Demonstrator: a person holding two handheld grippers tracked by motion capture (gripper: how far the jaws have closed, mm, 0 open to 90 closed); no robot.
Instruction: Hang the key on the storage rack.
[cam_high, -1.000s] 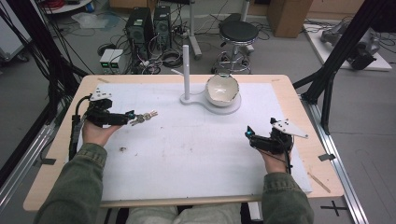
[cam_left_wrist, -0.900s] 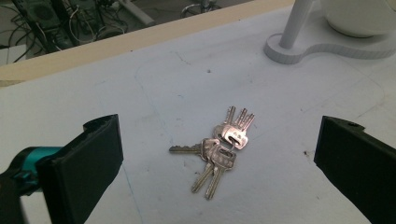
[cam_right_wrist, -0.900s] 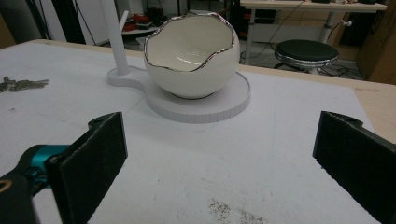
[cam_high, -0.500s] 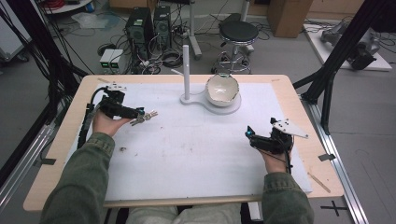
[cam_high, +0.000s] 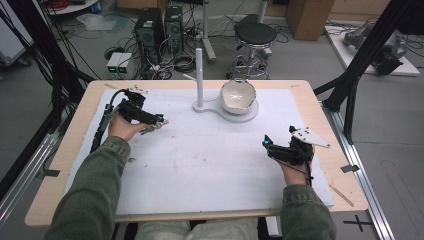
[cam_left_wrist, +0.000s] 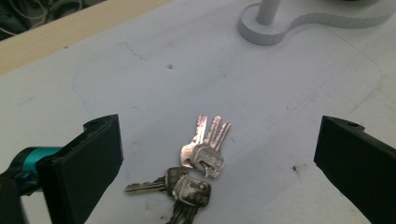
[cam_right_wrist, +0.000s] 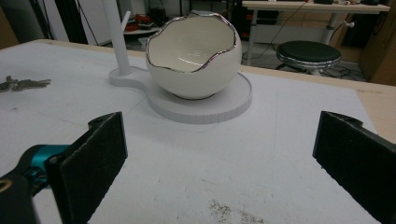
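Left hand-held gripper (cam_left_wrist: 215, 154) (jaws wide) frames metal keys (cam_left_wrist: 198, 165).

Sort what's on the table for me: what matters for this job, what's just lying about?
Likely in play (a judgement):
- keys, between the open left tongs
- eggshell bowl on its white stand
- right tongs, open, idle

Lying about:
- wooden stick
- stool, computers on floor

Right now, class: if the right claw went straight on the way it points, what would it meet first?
Probably the eggshell-shaped bowl on its round white base. In the right gripper view both sit ahead between the open jaws of the right claw, with bare white mat before them. Depth is hard to judge.
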